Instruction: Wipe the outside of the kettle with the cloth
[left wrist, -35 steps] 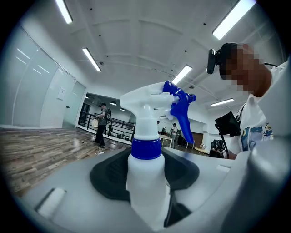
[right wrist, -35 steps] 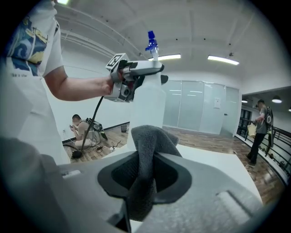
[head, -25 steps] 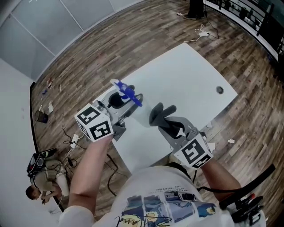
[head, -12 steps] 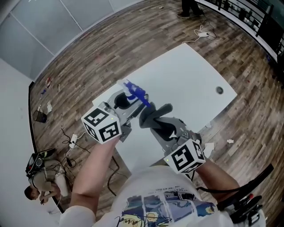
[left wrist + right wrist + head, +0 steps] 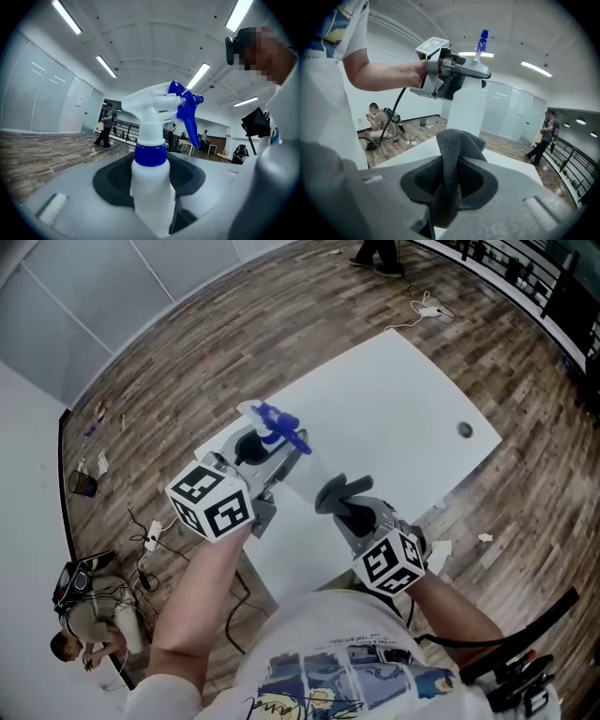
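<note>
Left tool point(image 5: 255, 454) is clamped on the white spray bottle point(image 5: 149, 178), blue trigger on top, held upright over the near edge of the white bench point(image 5: 394, 409). Right tool point(image 5: 349, 509) pinches the bunched grey cloth point(image 5: 452, 159); cloth sits near the bottle, above the bench.

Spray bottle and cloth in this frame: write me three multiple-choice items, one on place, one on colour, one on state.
1. Where is the spray bottle? A) on a shelf B) between the left gripper's jaws C) in a box
2. What colour is its trigger? A) red B) green C) blue
3. What state is the right gripper in? A) shut on the grey cloth B) open, empty C) shut on nothing
Answers: 1 B, the jaws clamp its body in the left gripper view; 2 C, blue there and in the head view; 3 A, the cloth is pinched between its jaws.
</note>
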A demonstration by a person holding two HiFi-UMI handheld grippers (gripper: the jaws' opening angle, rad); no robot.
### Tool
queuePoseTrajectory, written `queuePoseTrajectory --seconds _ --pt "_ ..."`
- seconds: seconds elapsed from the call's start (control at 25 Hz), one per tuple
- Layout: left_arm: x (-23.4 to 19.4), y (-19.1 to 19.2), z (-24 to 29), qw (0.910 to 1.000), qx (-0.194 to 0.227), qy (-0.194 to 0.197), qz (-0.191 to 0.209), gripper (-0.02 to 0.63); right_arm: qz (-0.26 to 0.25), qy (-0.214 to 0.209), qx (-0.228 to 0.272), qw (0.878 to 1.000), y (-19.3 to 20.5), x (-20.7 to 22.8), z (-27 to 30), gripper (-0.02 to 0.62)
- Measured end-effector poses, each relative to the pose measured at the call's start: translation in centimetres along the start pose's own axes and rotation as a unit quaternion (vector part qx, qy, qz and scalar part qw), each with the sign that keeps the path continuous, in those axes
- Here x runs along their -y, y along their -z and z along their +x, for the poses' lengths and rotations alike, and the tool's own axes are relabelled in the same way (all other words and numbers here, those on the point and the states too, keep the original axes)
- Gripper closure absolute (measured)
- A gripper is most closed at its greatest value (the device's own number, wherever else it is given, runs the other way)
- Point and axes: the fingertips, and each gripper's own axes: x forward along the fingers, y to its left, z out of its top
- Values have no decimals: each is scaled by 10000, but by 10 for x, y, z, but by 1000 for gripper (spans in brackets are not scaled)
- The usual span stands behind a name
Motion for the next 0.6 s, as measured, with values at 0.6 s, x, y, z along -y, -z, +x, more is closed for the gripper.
queuePoseTrajectory --seconds 0.6 --pt "2 13 5 9995 -33 -313 13 408 -429 468 651 9959 -84 -13 -12 517"
